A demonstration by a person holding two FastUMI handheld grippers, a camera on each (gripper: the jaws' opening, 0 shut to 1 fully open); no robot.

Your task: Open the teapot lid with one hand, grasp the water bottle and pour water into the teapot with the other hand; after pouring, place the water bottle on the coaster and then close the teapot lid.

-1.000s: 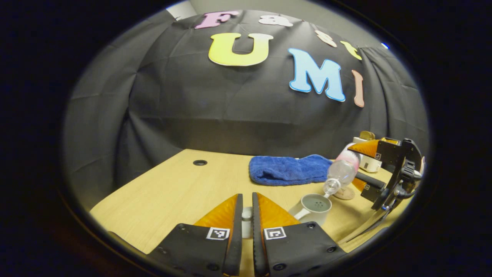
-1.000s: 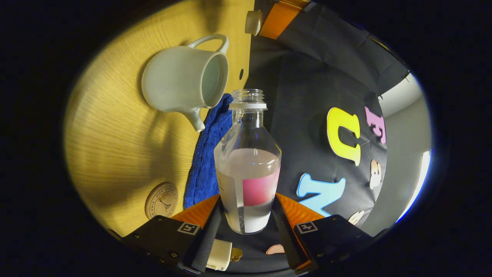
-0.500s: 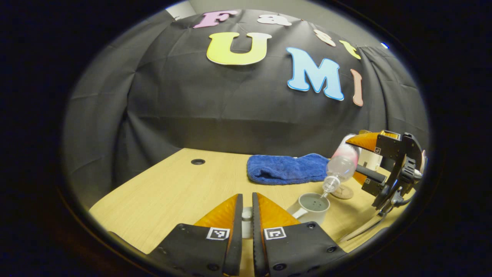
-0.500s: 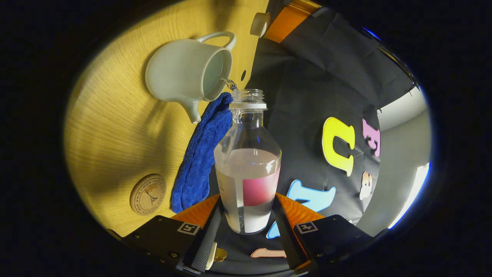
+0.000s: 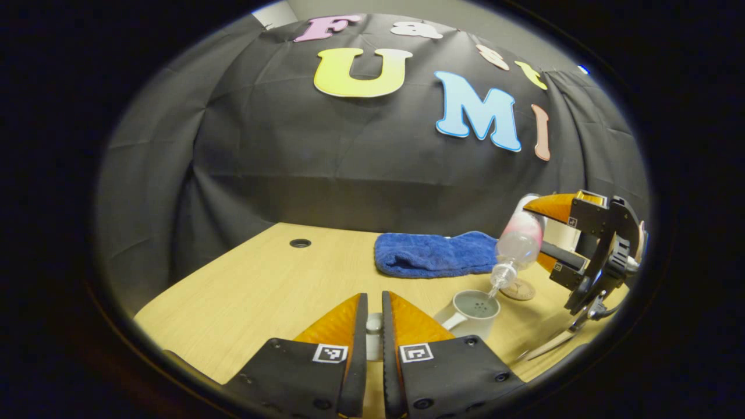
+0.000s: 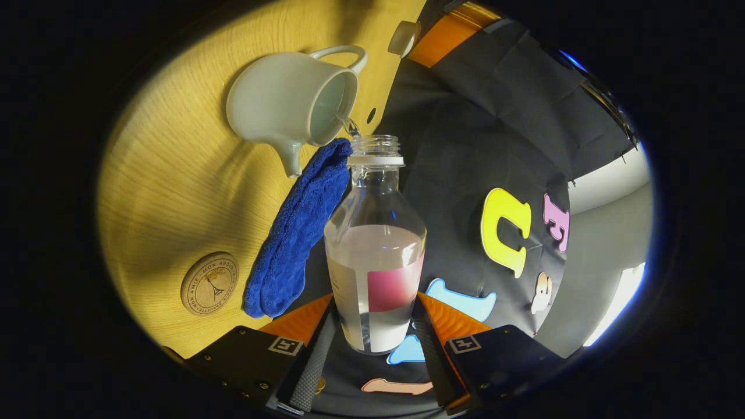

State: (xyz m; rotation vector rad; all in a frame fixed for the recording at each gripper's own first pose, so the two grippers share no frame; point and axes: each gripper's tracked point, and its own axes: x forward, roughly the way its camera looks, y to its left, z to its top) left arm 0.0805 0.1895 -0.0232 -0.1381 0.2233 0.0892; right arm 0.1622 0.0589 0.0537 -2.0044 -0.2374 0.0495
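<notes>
The right gripper [image 6: 372, 326] clamps its fingers on the water bottle [image 6: 375, 256], tipped so a thin stream runs from its mouth into the open teapot [image 6: 288, 107] on the surface [image 5: 262, 285]. The left gripper [image 5: 374, 337] has its fingers closed on the teapot lid [image 5: 374, 323], held beside the teapot. The coaster [image 6: 209, 283] lies by a blue towel [image 6: 297, 233].

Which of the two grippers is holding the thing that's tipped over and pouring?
The right gripper: it is clamped on the tilted water bottle over the open teapot. The left gripper holds the small lid.
</notes>
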